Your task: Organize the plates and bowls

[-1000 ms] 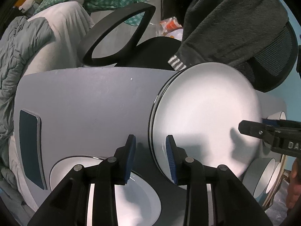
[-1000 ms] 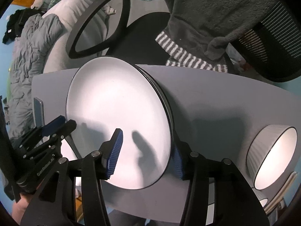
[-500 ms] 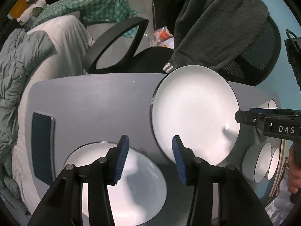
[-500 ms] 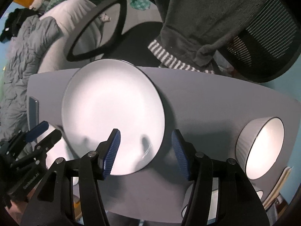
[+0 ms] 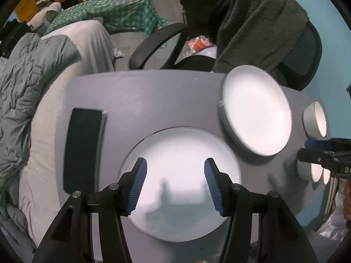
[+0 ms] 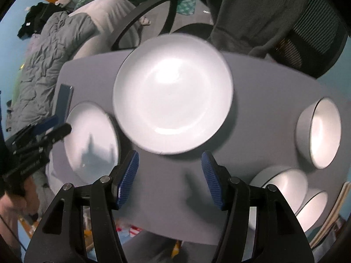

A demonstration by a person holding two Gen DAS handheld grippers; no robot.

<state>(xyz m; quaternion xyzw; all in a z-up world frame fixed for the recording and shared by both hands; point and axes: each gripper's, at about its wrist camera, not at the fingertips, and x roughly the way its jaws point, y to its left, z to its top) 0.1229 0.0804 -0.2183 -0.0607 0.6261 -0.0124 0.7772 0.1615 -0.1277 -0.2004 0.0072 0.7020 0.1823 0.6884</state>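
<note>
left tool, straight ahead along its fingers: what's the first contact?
Most likely the round white plate lying flat on the grey table. The left tool is open with the plate centred between its fingers and nothing in between, though the height above it is unclear.

Two wrist fisheyes, high over the grey table point(image 5: 153, 100), angled down; shared stacked plates point(image 6: 173, 94).
</note>
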